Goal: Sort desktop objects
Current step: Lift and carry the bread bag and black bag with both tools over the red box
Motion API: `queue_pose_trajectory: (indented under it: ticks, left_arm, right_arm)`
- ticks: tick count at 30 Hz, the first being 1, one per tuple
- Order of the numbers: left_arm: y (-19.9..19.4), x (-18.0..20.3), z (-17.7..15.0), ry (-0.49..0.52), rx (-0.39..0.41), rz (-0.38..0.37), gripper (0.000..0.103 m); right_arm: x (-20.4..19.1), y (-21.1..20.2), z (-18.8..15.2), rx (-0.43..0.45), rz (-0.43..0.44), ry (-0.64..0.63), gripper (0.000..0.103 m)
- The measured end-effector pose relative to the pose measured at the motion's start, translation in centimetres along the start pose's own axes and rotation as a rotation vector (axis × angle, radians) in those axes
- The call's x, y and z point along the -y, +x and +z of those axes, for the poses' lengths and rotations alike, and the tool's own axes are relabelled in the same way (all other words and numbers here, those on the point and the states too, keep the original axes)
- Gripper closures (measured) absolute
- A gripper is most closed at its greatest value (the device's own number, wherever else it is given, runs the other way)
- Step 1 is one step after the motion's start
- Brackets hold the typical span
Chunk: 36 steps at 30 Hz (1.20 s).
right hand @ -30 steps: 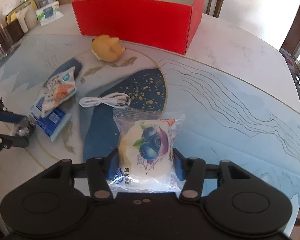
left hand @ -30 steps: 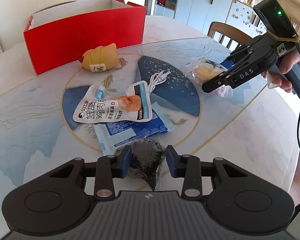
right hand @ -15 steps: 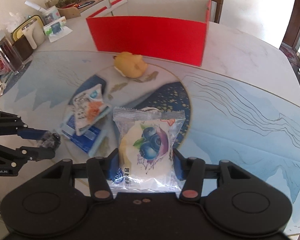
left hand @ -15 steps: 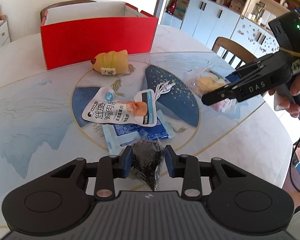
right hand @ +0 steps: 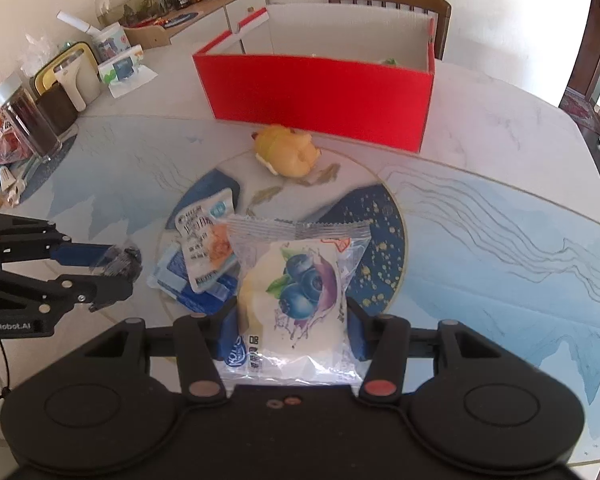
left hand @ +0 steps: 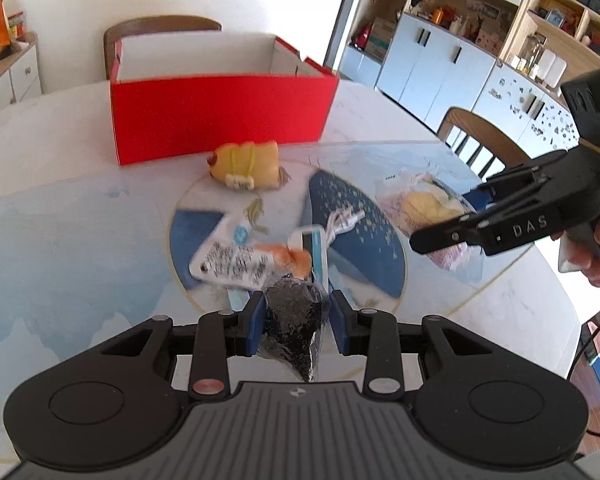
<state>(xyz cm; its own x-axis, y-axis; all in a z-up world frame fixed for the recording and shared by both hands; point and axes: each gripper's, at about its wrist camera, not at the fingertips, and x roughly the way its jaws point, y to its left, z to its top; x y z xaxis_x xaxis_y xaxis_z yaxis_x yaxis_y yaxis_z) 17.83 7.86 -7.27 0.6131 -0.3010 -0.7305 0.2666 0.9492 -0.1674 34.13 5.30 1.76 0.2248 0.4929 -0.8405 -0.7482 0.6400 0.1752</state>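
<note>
the right gripper (left hand: 440,236) bears "das" in pale letters along its black side, seen from the left wrist; the left gripper (right hand: 112,266) carries "genrobot.ai" on its body, seen from the right wrist; print on the white snack pouch (left hand: 240,264) is too blurred to read

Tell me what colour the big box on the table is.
Red outside, pale inside; the box shows best in the right wrist view.
</note>
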Motion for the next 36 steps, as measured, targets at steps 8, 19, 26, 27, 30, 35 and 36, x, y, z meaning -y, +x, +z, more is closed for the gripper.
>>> queue_pose_trajectory:
  ticks: [8, 19, 26, 27, 30, 35, 36]
  left_arm:
    - [-1.1, -0.8, 3.6, 0.018, 0.069, 0.028, 0.070]
    - [-1.5, -2.2, 8.5, 0.012, 0.125, 0.033, 0.070]
    - [-1.2, -2.9, 11.9, 0.018, 0.157, 0.043, 0.070]
    - [-1.1, -3.0, 12.3, 0.018, 0.160, 0.044, 0.070]
    - [-0.7, -3.5, 13.7, 0.016, 0.167, 0.052, 0.070]
    - [0.0, -4.3, 15.6, 0.007, 0.179, 0.066, 0.070]
    - [0.2, -4.4, 15.9, 0.007, 0.179, 0.068, 0.070]
  right_arm:
    - [-0.5, -1.4, 3.1, 0.051, -0.001, -0.033, 0.052]
    - [-1.1, -2.3, 7.1, 0.111, 0.013, -0.097, 0.052]
    - [-0.7, -2.6, 9.7, 0.142, 0.012, -0.117, 0.052]
    - [-0.6, -2.6, 10.1, 0.145, 0.011, -0.121, 0.052]
    - [-0.3, -2.6, 11.2, 0.153, 0.008, -0.122, 0.052]
    - [0.6, -2.4, 12.7, 0.168, 0.006, -0.124, 0.052]
    - [0.7, -2.4, 13.0, 0.173, 0.005, -0.124, 0.052]
